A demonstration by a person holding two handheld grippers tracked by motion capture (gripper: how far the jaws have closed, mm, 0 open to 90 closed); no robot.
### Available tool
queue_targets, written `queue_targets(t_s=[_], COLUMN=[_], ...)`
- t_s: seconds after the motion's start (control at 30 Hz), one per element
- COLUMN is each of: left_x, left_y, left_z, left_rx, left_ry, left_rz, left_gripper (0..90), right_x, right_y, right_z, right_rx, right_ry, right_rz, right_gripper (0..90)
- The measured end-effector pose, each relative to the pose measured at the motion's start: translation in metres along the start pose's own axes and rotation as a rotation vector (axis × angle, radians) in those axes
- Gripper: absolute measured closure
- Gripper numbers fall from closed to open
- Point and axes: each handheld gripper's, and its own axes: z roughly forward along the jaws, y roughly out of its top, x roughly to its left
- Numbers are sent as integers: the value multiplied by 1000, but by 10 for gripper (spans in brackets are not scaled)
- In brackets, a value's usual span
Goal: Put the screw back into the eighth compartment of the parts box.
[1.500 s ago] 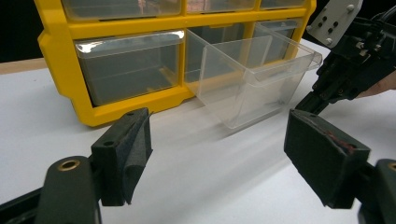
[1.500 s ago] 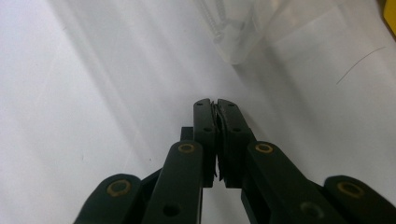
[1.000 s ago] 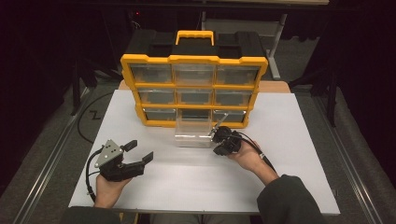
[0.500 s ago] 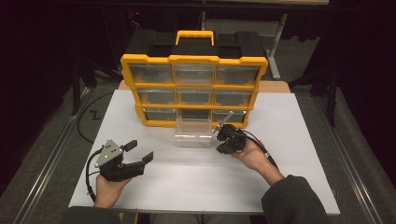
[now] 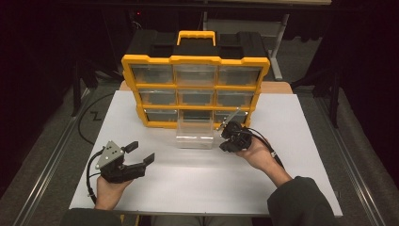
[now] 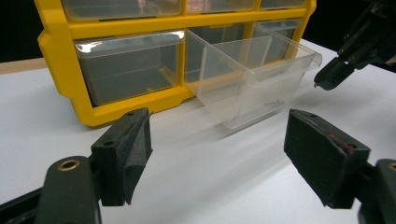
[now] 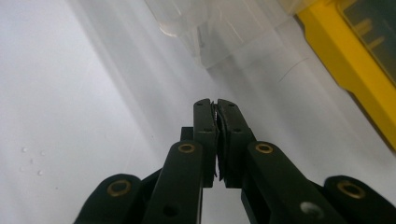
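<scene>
A yellow-and-black organizer (image 5: 195, 61) with clear drawers stands at the back of the white table. Its bottom-middle clear drawer (image 5: 194, 132) is pulled out, front end resting on the table; something small lies on its floor (image 6: 273, 101). My right gripper (image 5: 225, 136) hovers just right of that drawer, jaws pressed shut; I cannot tell whether anything tiny is pinched. From its own camera the shut tips (image 7: 215, 103) point at the drawer's corner (image 7: 224, 28). My left gripper (image 5: 141, 151) rests open at the front left, facing the drawer (image 6: 252, 88) with nothing between its pads (image 6: 126, 140).
The white table top (image 5: 301, 141) extends in front and right of the organizer (image 6: 56, 60). A black cable (image 5: 91, 117) loops off the table's left edge. Dark floor and a table frame lie behind. The organizer's yellow frame (image 7: 345, 51) is close on the right gripper's right.
My right gripper has lifted a little and eased slightly away from the drawer's right side, staying shut. The left gripper has not moved.
</scene>
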Motion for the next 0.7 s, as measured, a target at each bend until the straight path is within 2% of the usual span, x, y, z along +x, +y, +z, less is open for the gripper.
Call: queue_targets(t_s=[0.7], left_x=[0], left_y=[0], left_z=[0], left_rx=[0], left_ry=[-2], left_rz=[-1], left_gripper=[236], right_x=[2], right_y=[20], right_z=[-42], right_rx=[-81], right_ry=[-28], right_rz=[-25], right_gripper=[894])
